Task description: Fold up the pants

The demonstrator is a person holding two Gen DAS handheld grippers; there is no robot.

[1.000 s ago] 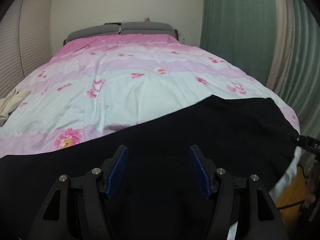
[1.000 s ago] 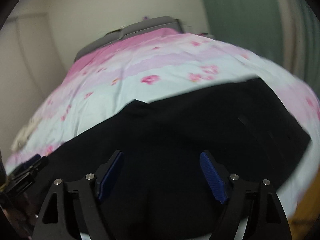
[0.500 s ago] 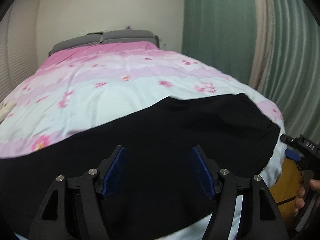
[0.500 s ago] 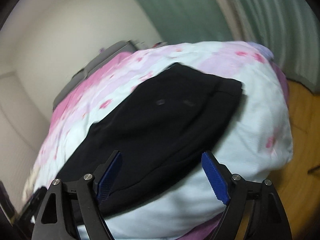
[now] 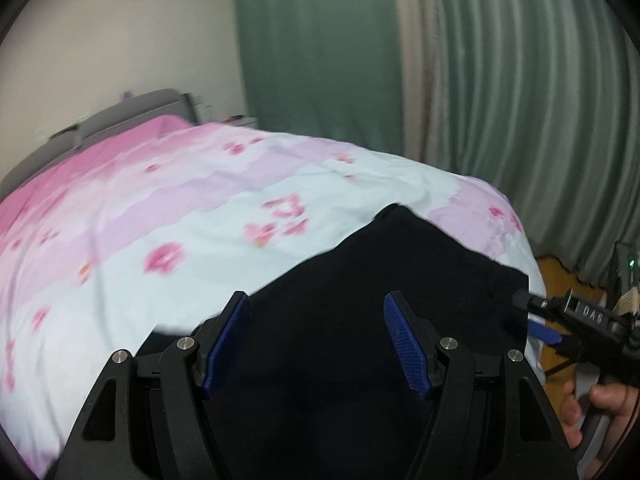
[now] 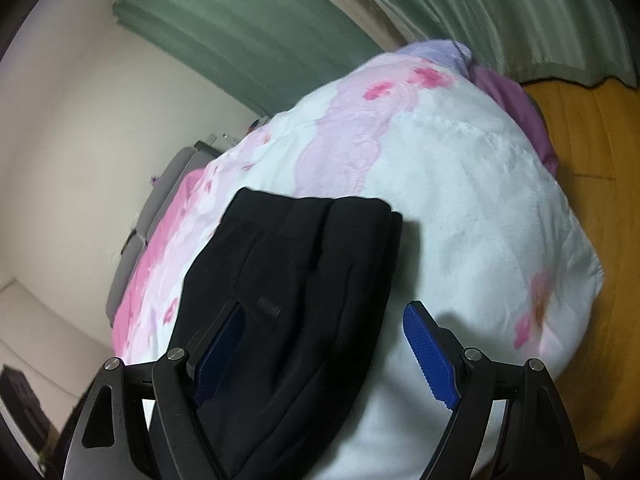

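Pants (image 5: 400,280), black, lie on the floral duvet (image 5: 180,220) near the bed's foot corner. Left wrist view: left gripper (image 5: 316,344) spread wide, blue pads (image 5: 228,344) clear of the cloth, gripping nothing, poised over the dark fabric. Right gripper (image 5: 560,320) enters at right edge by the pants' end.

Right wrist view: right gripper (image 6: 320,352) wide apart, empty; pants (image 6: 300,280) lie flat, with seams and a small label visible, one edge between the fingers. Green curtain (image 6: 240,12) behind.
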